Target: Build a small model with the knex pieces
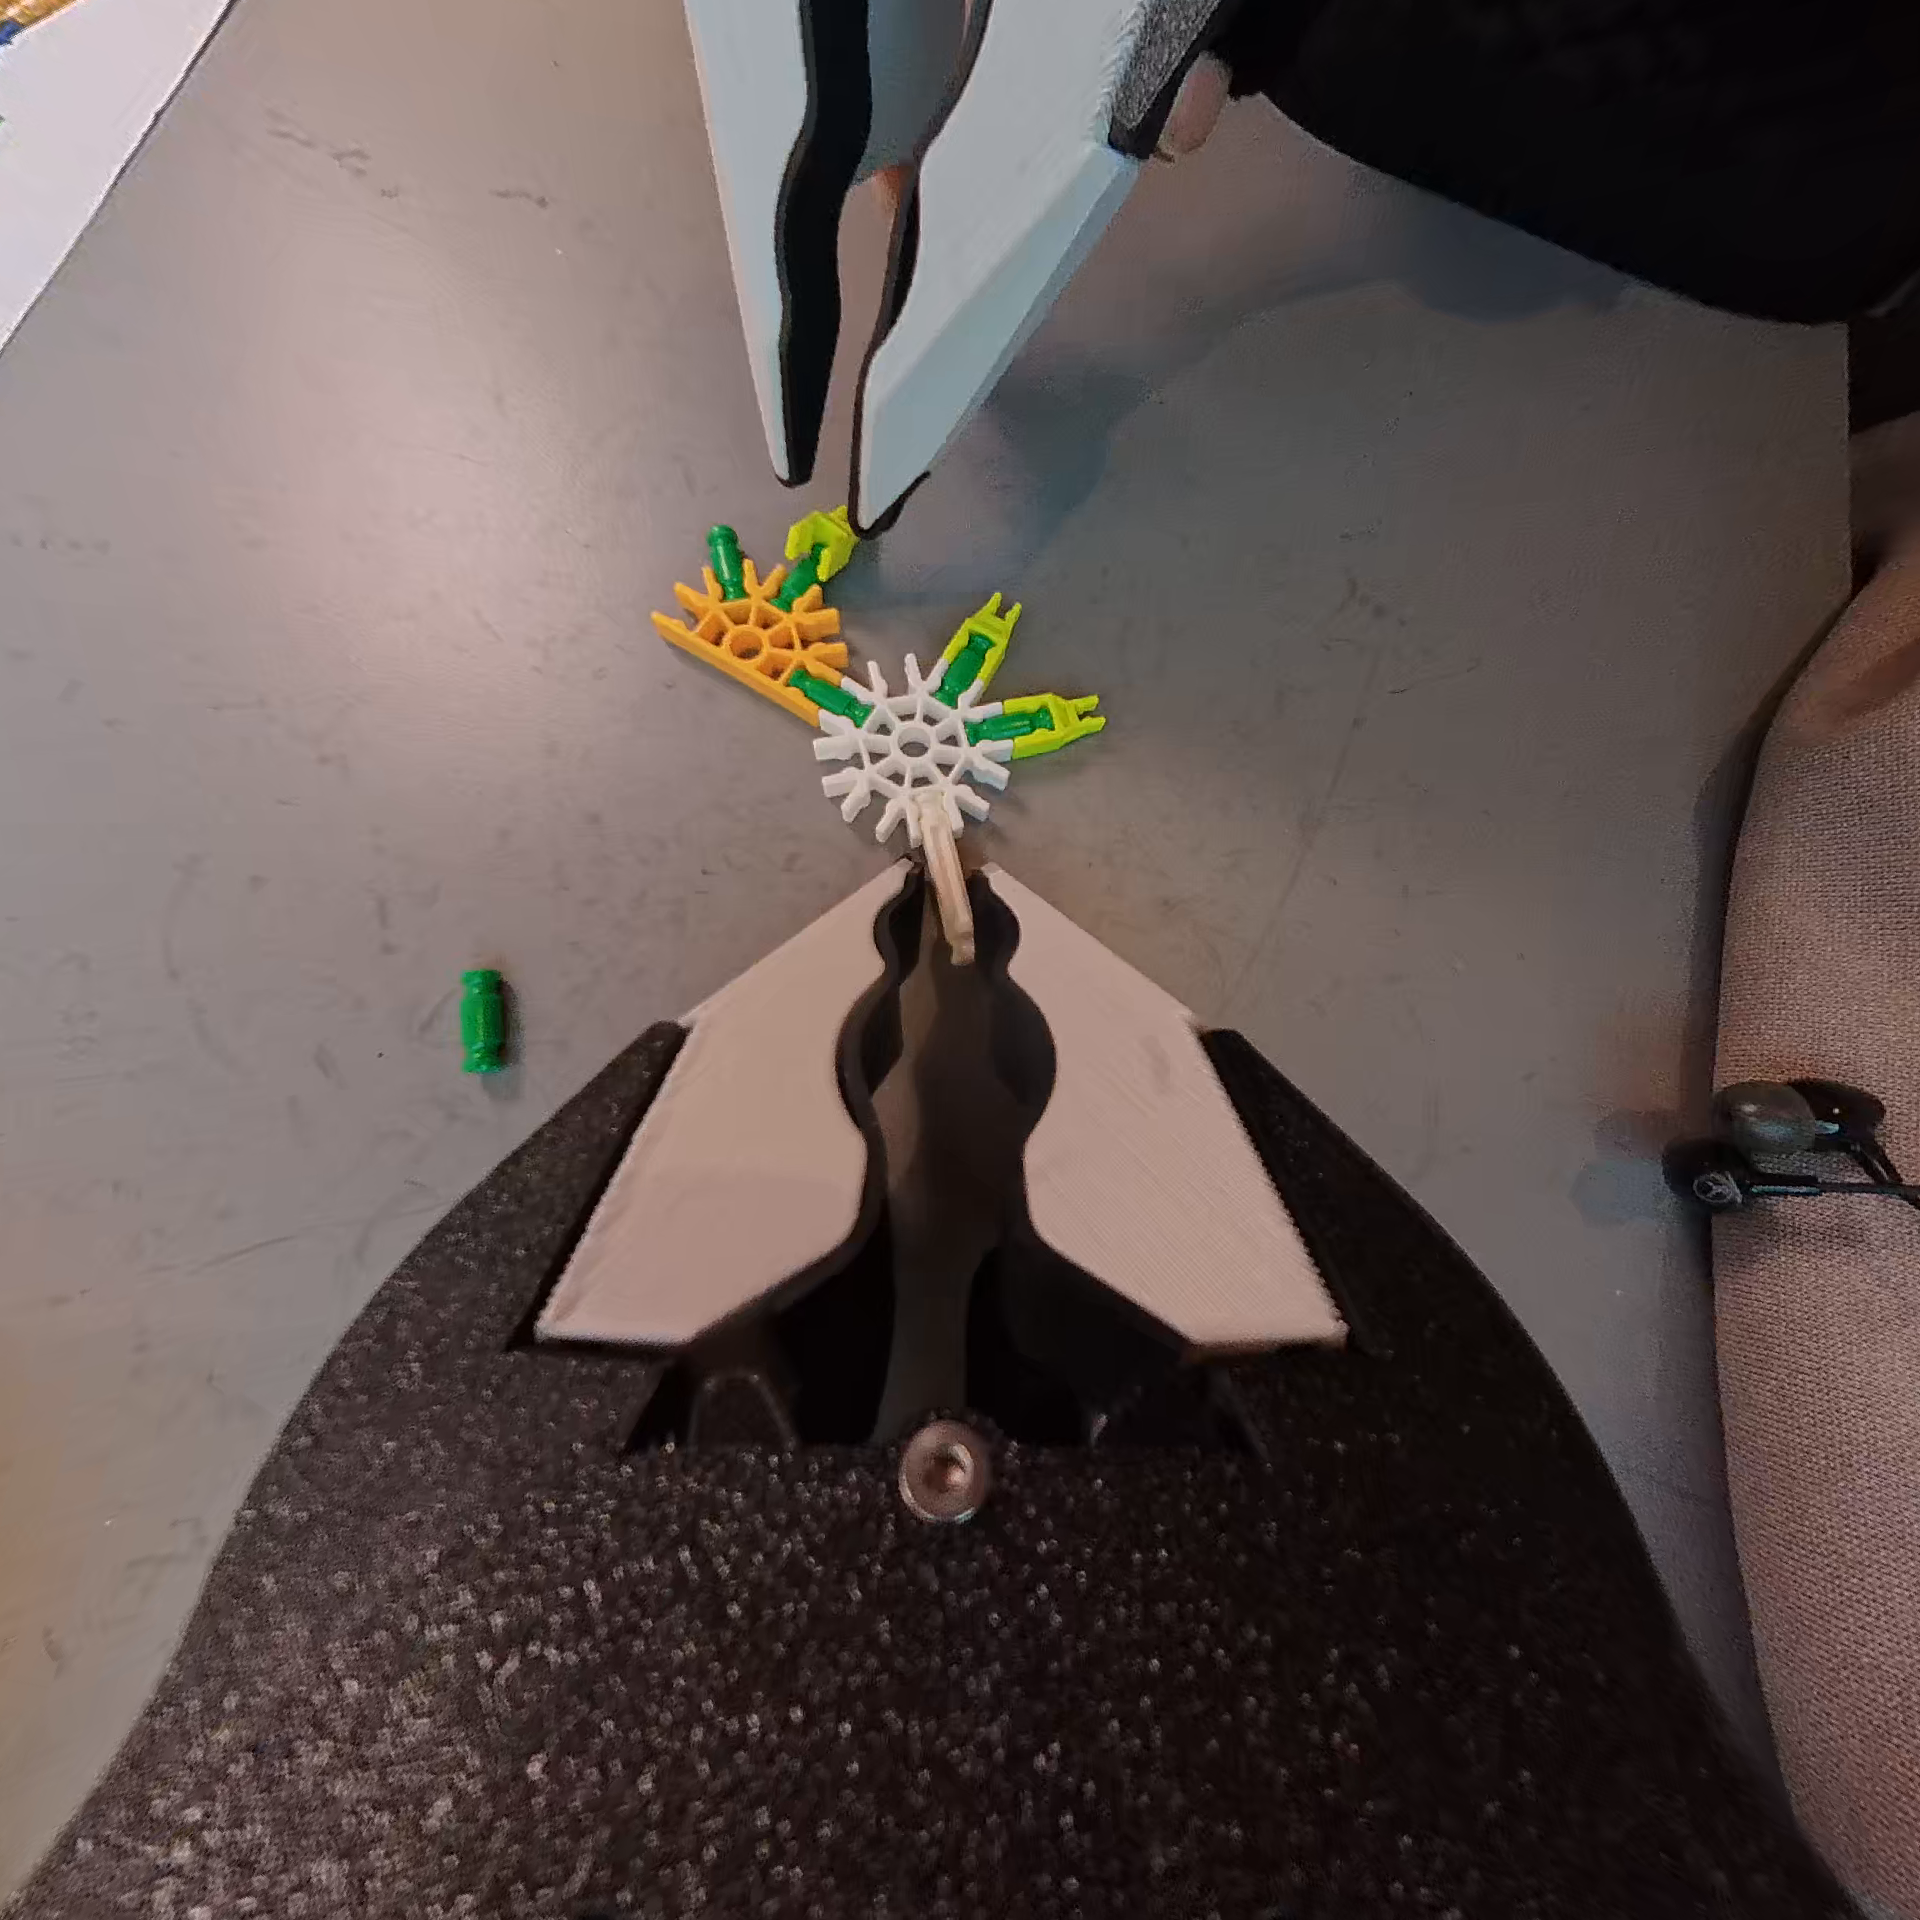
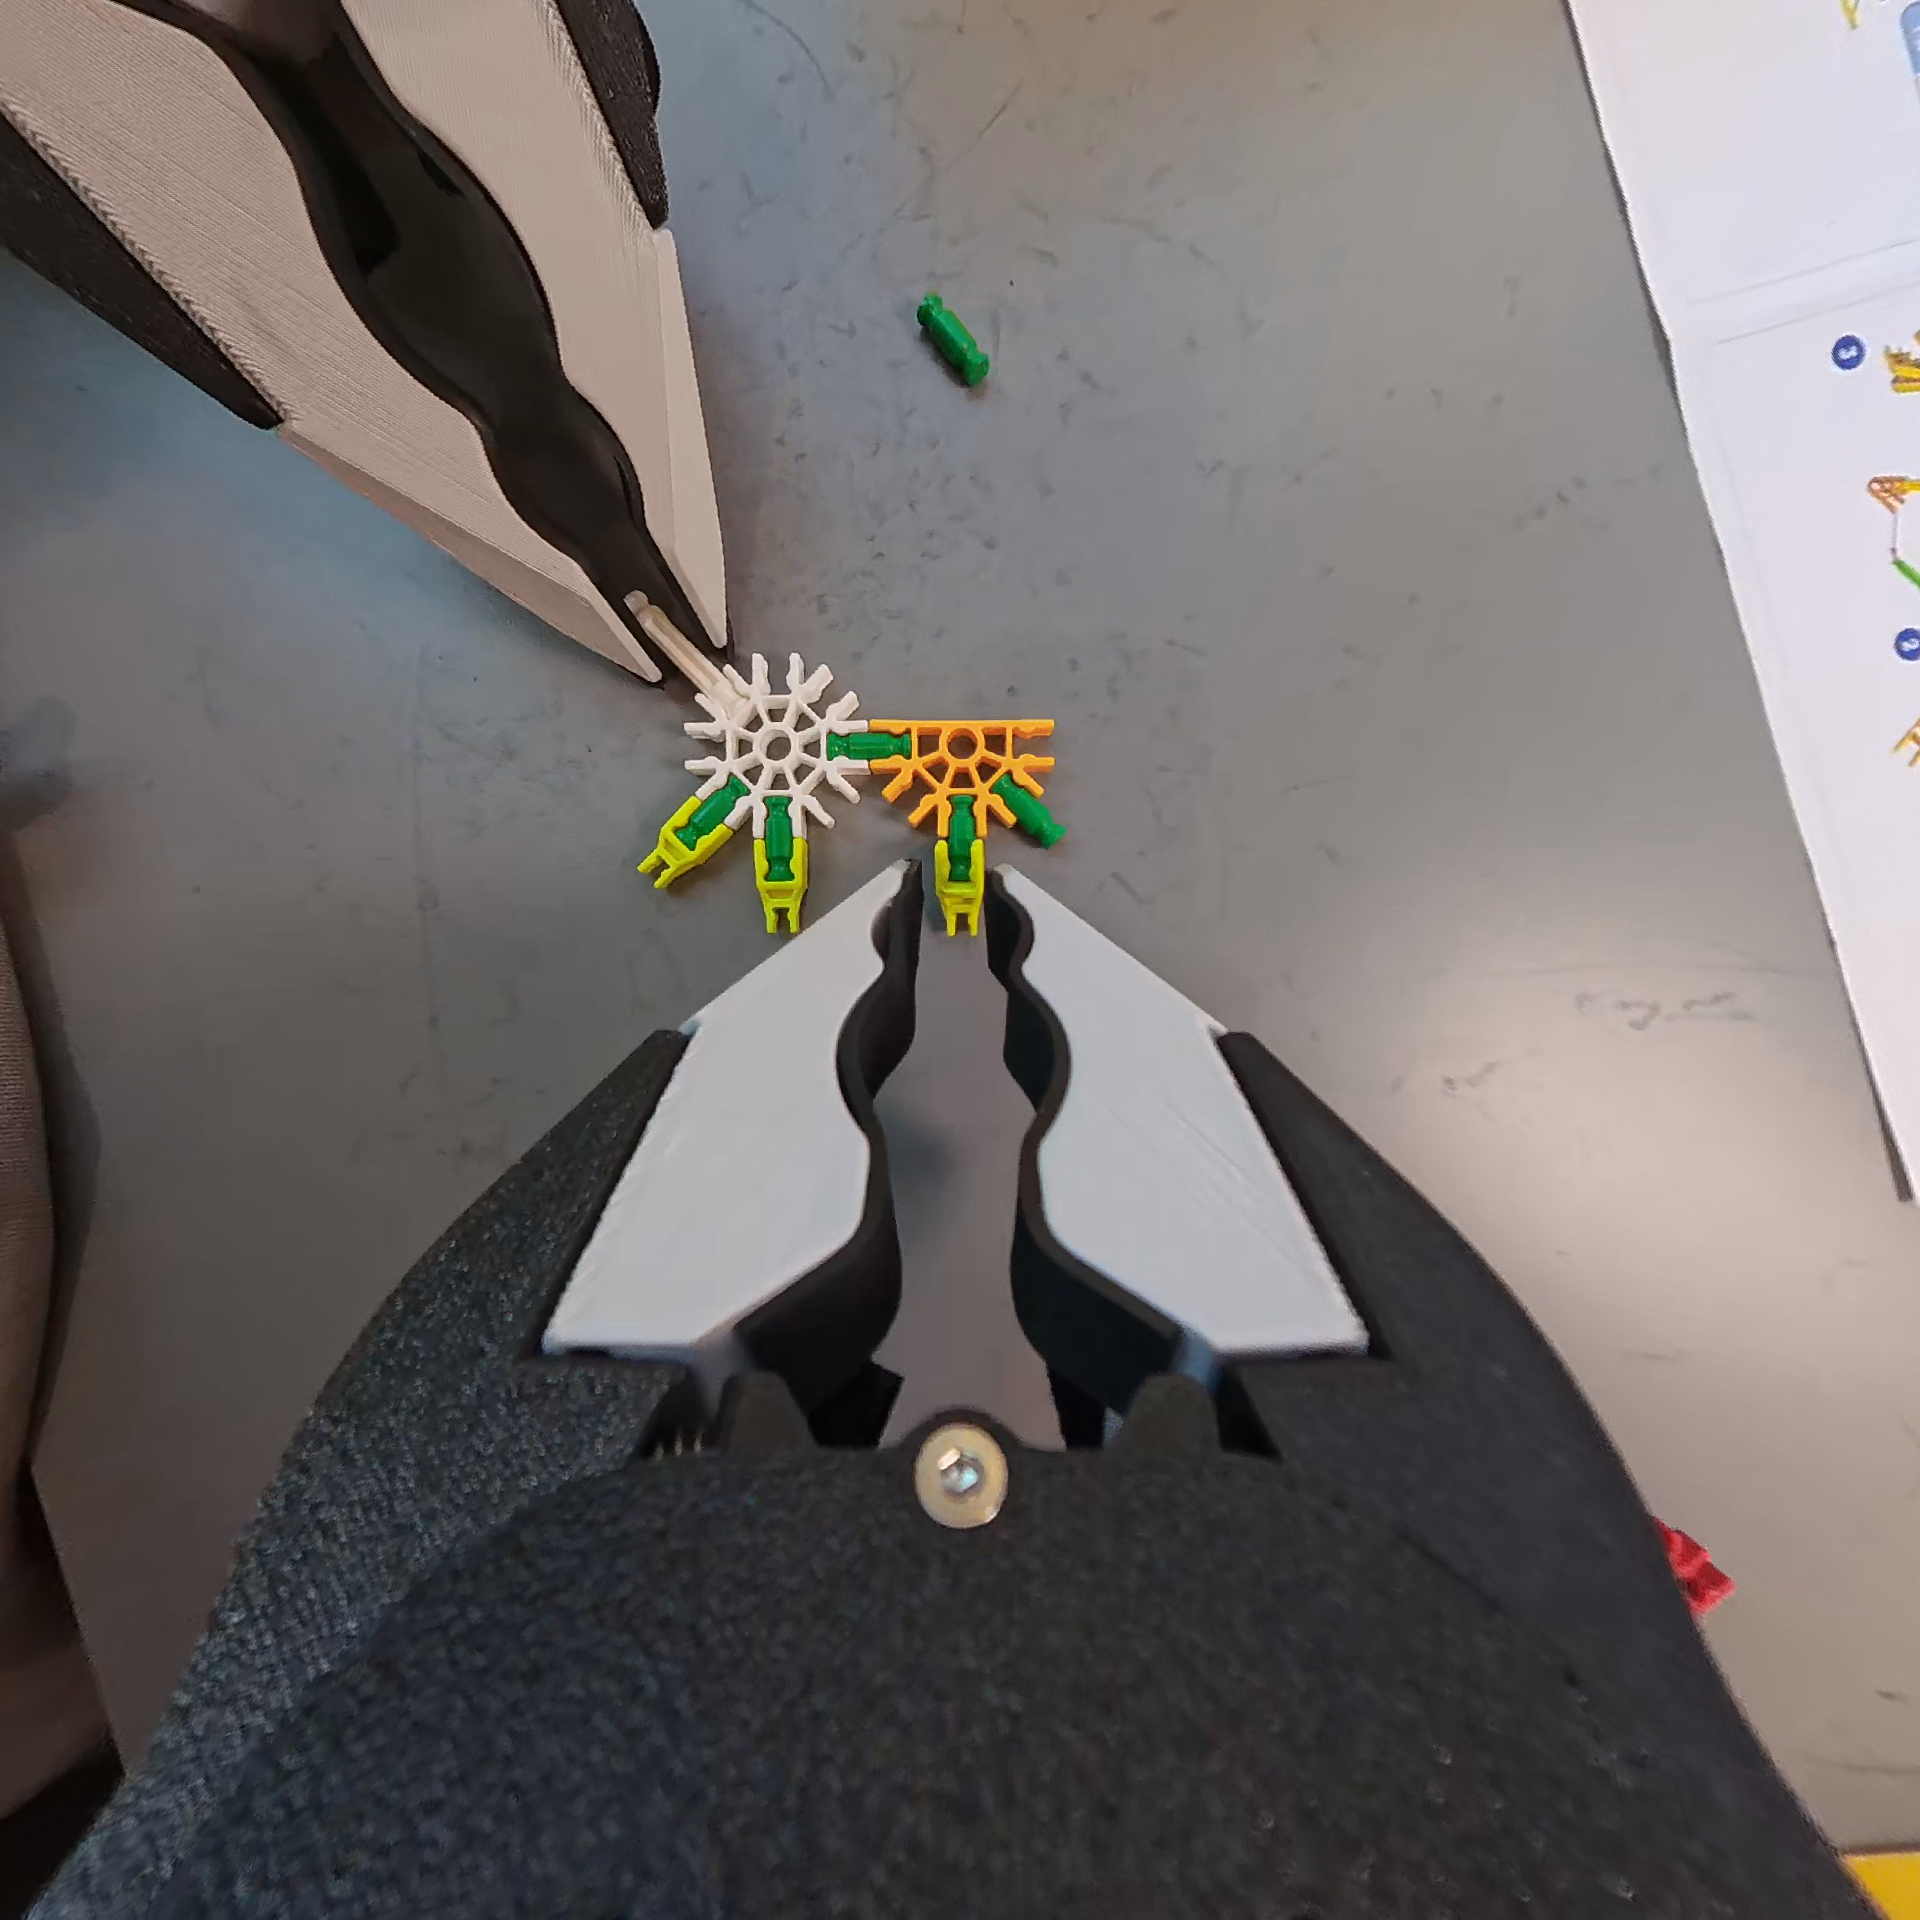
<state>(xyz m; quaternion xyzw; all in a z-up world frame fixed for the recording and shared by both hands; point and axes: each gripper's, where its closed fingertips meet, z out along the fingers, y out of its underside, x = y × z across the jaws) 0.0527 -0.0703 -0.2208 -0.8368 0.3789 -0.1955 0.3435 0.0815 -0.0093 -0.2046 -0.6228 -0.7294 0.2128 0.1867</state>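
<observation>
A small toy assembly lies flat on the grey table [image 1: 312,727]. It is a white snowflake connector [image 1: 914,743] joined by a green rod to an orange half-round connector [image 1: 753,639], with green rods and lime clips fanning out. My left gripper [image 1: 951,873] is shut on a beige clip [image 1: 948,883] plugged into the white connector [image 2: 774,743]. My right gripper [image 2: 956,878] is narrowly open, its tips on either side of the lime clip [image 2: 961,883] on the orange connector [image 2: 961,764]. It also shows in the left wrist view [image 1: 836,504]. A loose green rod [image 1: 483,1020] lies apart.
A white printed sheet [image 2: 1787,520] lies along the table's far side from the assembly. Black earphones [image 1: 1766,1143] rest at the table's edge beside beige fabric [image 1: 1829,935]. A red piece [image 2: 1694,1579] shows by the right gripper's body. A gloved hand [image 1: 1195,104] holds the right gripper. The left gripper's tips are roughly 8 cm from the right gripper's. The left tips stand about 8 cm off the loose green rod [image 1: 483,1020]. The right camera catches it too, in the right wrist view [image 2: 951,345].
</observation>
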